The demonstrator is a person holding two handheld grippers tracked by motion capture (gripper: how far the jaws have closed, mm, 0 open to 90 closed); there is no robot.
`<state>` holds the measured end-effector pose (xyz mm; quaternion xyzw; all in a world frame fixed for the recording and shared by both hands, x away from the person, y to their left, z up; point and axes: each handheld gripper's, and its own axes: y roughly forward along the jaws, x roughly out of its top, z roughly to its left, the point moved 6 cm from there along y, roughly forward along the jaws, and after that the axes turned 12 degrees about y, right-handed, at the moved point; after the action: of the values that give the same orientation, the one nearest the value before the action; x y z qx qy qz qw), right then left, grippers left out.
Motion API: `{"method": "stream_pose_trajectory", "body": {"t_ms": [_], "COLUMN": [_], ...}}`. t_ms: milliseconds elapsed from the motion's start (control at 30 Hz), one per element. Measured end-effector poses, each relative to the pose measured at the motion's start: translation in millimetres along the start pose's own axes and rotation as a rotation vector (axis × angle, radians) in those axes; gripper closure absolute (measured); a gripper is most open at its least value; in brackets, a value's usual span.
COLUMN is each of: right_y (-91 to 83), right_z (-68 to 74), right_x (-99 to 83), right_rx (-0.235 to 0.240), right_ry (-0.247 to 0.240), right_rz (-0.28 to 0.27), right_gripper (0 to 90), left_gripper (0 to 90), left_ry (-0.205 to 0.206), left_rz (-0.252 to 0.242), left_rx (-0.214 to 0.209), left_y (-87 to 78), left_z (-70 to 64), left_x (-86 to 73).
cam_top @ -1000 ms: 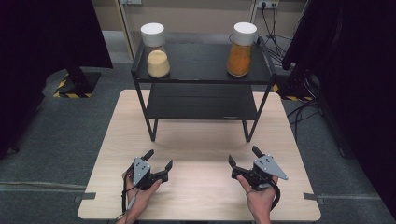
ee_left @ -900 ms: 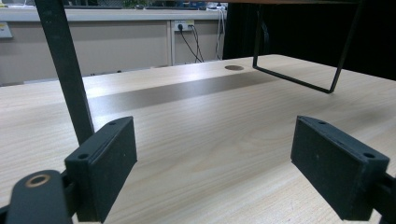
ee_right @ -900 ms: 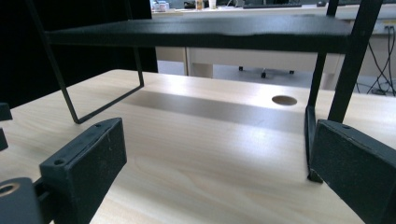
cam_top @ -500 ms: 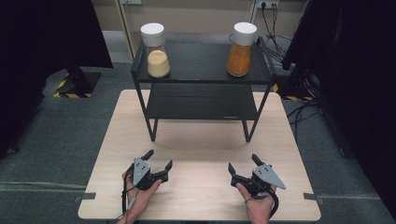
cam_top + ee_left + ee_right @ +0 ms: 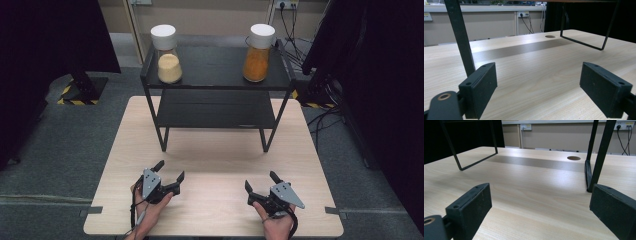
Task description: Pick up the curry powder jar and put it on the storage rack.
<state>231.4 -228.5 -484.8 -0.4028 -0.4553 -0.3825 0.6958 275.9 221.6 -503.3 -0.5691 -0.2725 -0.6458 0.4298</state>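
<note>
The table (image 5: 215, 150) is pale wood, set on a grey floor (image 5: 65, 145); a black two-level shelf (image 5: 215, 75) stands on its far half, its legs reaching down to the tabletop; in the left gripper view one shelf leg rises just beyond the left jaw, and in the right gripper view a leg stands just beyond the right jaw. On the top level stand two jars with white lids, well apart; the pale jar (image 5: 167, 55) sits at the left end, the orange jar (image 5: 258, 52) at the right end. Near the table's front edge, far from both jars, lie the two grippers, each held in a hand; the left gripper (image 5: 170, 176) has its jaws spread wide and holds nothing; the right gripper (image 5: 260, 182) is likewise released, its jaws apart over bare wood. The two grippers are well apart from each other, both pointing toward the shelf.
</note>
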Motion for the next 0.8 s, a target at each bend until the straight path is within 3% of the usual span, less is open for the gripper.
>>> {"method": "stream_pose_trajectory", "body": {"t_ms": [800], "right_y": [3.4], "right_z": [-2.6], "right_x": [-9.4], "right_rx": [-0.003], "right_ry": [-0.014], "right_rz": [0.035], "right_gripper": [4.2], "left_gripper": [13.7], "left_ry": [-0.003], "left_rz": [0.004], "left_rx": [-0.003], "left_y": [0.3], "left_z": [0.5], "left_x": [0.4]}}
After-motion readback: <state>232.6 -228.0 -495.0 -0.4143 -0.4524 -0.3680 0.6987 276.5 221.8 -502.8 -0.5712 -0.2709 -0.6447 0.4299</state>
